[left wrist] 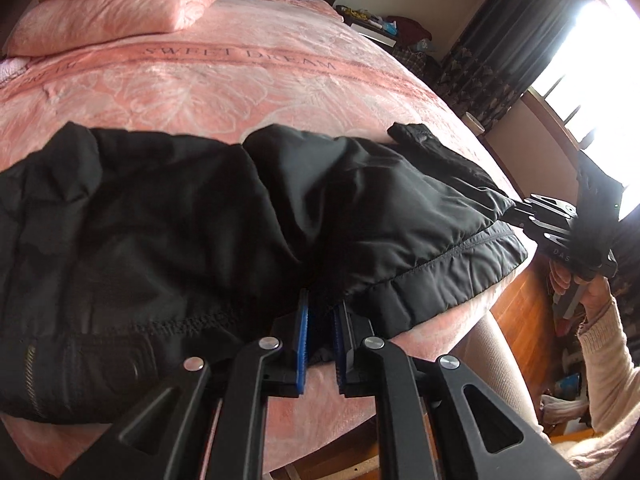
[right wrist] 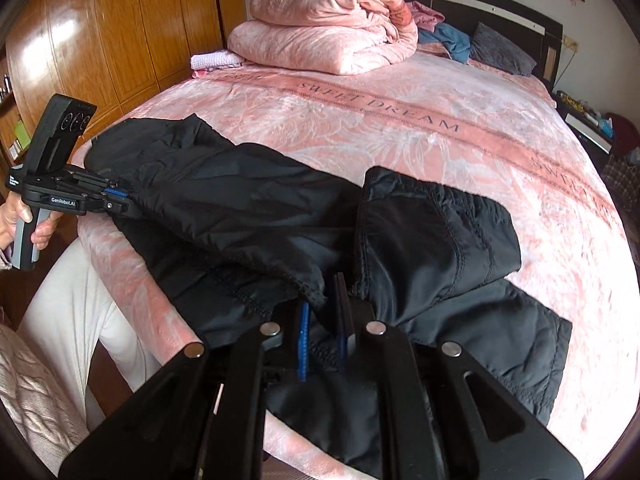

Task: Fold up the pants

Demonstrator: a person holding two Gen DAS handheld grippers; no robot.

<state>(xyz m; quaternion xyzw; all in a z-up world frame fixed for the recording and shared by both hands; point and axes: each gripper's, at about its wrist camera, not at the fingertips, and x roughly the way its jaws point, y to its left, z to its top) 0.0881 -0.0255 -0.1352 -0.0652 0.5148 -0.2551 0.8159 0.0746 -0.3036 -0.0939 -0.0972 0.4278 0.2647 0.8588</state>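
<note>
Pants point(left wrist: 192, 216): black, crumpled on the pink bed point(left wrist: 224, 92) | left claw point(left wrist: 320, 340): pinching their near edge | right claw point(right wrist: 322, 336): clamped on fabric

A pink bedspread point(right wrist: 400, 128) covers the bed; wooden wardrobe point(right wrist: 120, 32) left, bright window point(left wrist: 600, 60) with dark curtains point(left wrist: 492, 40) right.
</note>
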